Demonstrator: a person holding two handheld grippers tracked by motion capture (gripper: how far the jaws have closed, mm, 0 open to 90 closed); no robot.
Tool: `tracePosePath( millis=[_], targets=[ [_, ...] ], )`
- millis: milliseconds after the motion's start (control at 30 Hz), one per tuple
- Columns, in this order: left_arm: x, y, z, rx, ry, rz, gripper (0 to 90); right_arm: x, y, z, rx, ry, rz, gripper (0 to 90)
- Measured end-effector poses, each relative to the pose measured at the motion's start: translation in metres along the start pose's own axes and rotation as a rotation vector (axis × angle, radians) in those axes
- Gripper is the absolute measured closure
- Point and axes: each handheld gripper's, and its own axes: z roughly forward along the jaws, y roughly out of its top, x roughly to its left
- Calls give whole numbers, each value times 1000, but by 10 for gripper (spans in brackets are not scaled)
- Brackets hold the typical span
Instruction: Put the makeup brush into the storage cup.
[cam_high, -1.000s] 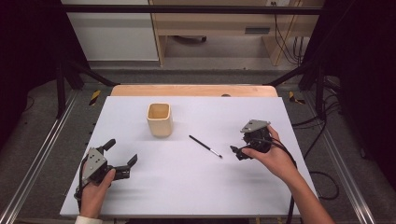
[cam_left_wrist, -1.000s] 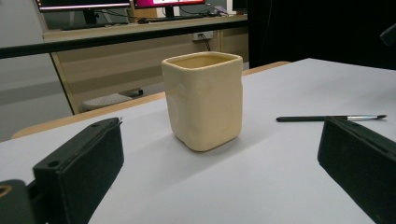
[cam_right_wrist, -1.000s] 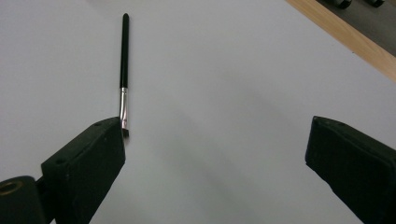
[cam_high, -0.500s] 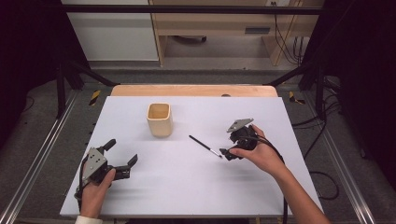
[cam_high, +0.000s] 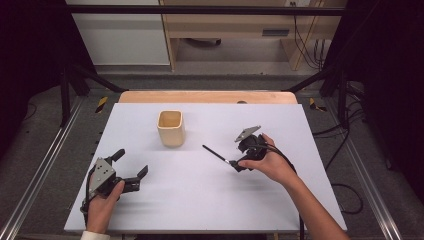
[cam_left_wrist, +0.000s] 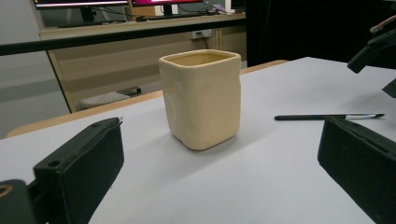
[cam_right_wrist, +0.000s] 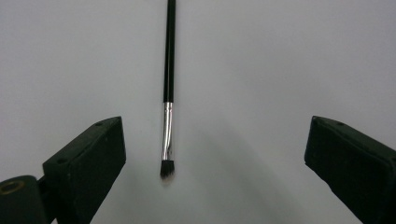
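Observation:
A thin black brush (cam_high: 216, 153) with a silver ferrule lies on the white table (cam_high: 200, 205), right of a cream square cup (cam_high: 171, 128) that stands upright. My right gripper (cam_high: 236, 162) is open and tilted down over the brush's bristle end. In the right gripper view the brush (cam_right_wrist: 168, 84) lies between the wide-apart jaws of that gripper (cam_right_wrist: 215, 140), bristles nearest, untouched. My left gripper (cam_high: 132, 162) rests open at the front left. From the left gripper (cam_left_wrist: 222, 140) I look at the cup (cam_left_wrist: 201, 98), with the brush (cam_left_wrist: 327, 116) behind it to the right.
A wooden strip (cam_high: 207, 96) runs along the table's far edge. Metal rails (cam_high: 45, 170) flank the table on both sides, with black frame posts (cam_high: 65, 95) behind. Cables (cam_high: 350, 190) lie on the floor to the right.
The right gripper has moved left and dipped down to the bristle end of the brush. The left gripper, the cup and the brush have stayed put.

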Motion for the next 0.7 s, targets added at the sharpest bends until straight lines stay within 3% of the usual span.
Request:
tracePosePath(
  millis=[700],
  targets=[
    [1,1,-1,-4,5,1,5,9,23,18,28,39,-37,70]
  ],
)
